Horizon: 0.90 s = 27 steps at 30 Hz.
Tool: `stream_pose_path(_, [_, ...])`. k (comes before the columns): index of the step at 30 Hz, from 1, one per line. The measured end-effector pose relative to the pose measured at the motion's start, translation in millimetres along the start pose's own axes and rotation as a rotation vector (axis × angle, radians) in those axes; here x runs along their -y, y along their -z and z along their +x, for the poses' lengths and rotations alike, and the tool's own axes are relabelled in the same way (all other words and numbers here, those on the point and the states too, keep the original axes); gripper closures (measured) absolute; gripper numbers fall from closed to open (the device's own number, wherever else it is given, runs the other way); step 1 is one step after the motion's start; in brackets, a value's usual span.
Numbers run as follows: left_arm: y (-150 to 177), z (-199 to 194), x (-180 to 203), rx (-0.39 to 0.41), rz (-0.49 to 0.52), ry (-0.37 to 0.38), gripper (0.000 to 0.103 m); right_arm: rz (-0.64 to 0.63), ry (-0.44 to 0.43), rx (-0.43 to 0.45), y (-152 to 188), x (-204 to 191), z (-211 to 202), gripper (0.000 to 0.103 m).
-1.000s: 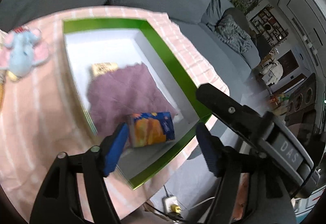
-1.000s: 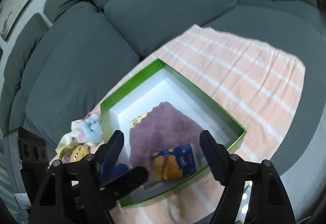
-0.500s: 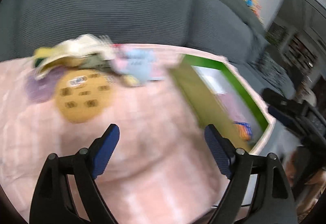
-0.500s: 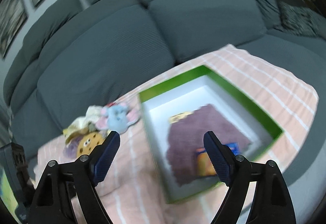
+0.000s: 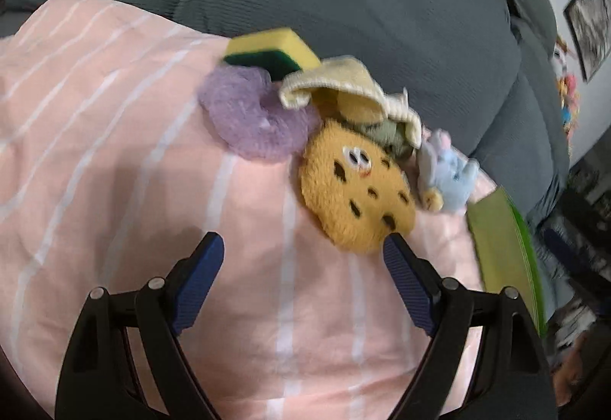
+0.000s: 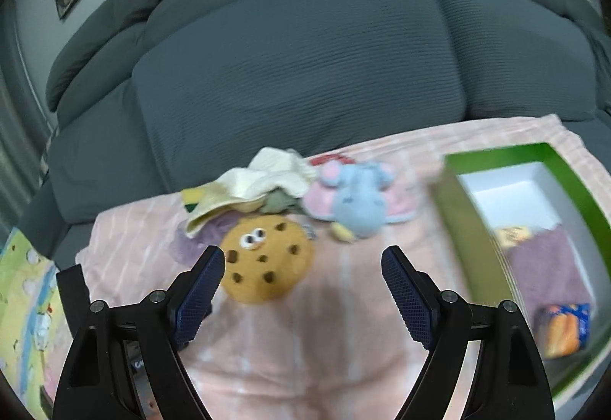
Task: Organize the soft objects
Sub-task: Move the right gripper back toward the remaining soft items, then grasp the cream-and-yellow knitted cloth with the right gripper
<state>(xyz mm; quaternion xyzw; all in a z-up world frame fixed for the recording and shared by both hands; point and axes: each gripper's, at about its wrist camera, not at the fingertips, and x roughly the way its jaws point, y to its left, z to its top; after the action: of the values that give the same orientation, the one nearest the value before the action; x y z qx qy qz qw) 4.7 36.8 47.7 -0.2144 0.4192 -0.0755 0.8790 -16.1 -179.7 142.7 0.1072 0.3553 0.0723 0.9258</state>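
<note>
A pile of soft things lies on the pink striped cloth (image 5: 114,160): a cookie plush (image 5: 355,190) (image 6: 263,259), a purple scrunchie (image 5: 256,114), a yellow-green sponge (image 5: 271,49), a cream cloth (image 5: 343,83) (image 6: 263,179) and a blue mouse plush (image 5: 450,179) (image 6: 359,202). My left gripper (image 5: 303,248) is open just short of the cookie, its right pad near the plush's edge. My right gripper (image 6: 301,263) is open with nothing between its pads, the cookie plush beyond its left pad. The green box (image 6: 573,183) at right holds a purple towel (image 6: 546,267) and an orange-blue packet (image 6: 565,328).
A grey sofa backrest (image 6: 305,57) rises behind the cloth. The box's green wall (image 5: 504,252) stands at the right of the left wrist view. A colourful play mat (image 6: 23,305) lies at the far left. Bare pink cloth spreads before both grippers.
Both grippers have swung left from the green box to the pile of soft things. Their jaws stand a little wider. The cookie plush now sits close ahead of both.
</note>
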Motion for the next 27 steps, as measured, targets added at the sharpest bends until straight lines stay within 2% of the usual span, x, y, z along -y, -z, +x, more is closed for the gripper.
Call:
stream_pose_path(2, [-4,-7,-5,0.024,-0.034,0.010,0.018,0.008,-0.029,-0.028,-8,-12,15,0.018])
stream_pose_path(6, [-8,-12,-9,0.059,-0.017,-0.110,0.018,0.051,-0.095,-0.099,-24,-31,47,0.018])
stream_pose_path(8, [-9,-12,-16,0.047,-0.036,-0.133,0.018,0.068,-0.110,-0.130,-35,-40,65,0.018])
stream_pose_path(11, [-13,-10,-26,0.005,-0.102,-0.094,0.018,0.070,-0.100,-0.173,-51,-54,96,0.018])
stream_pose_path(13, [-14,-13,-33,0.006,-0.135,-0.076,0.018,0.061,-0.092,-0.218,-59,-63,122,0.018])
stream_pose_path(19, [-16,-18,-43,0.005,-0.175,-0.068,0.018,-0.032,0.005,-0.299,-89,-83,185,0.018])
stream_pose_path(25, [-19,-18,-41,0.002,-0.171,-0.044,0.018,0.012,0.024,-0.403,-82,-70,232,0.018])
stream_pose_path(26, [-19,-17,-41,-0.001,-0.166,-0.046,0.018,0.017,0.030,-0.402,-79,-67,235,0.020])
stream_pose_path(27, [-19,-17,-41,-0.005,-0.164,-0.047,0.018,0.015,0.043,-0.397,-75,-64,236,0.034])
